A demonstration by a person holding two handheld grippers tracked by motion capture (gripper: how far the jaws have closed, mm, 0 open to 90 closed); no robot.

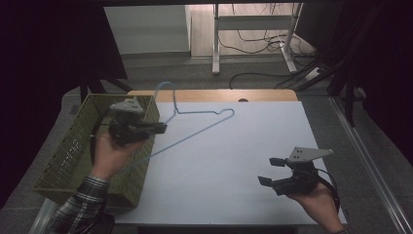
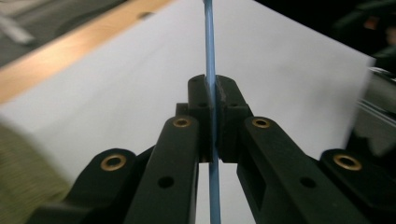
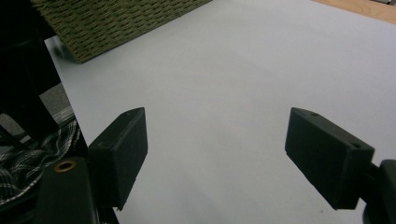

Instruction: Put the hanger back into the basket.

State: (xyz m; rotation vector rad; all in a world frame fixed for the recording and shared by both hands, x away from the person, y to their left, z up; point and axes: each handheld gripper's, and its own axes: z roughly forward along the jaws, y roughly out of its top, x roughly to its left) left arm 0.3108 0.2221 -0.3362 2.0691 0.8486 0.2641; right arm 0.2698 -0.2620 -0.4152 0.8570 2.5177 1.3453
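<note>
Thin light-blue wire hanger [image 1: 202, 127] pinched in the closed left gripper [image 1: 158, 128]; right gripper [image 1: 269, 170] wide open, empty.

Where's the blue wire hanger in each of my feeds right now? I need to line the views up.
High view: blue wire hanger upper left of centre, held by the left claw beside the woven basket.
Left gripper view: hanger wire runs vertically at centre, pinched between the jaws.
Right gripper view: not in it; open right claw over the white sheet.
Shared landmark: white sheet.
</note>
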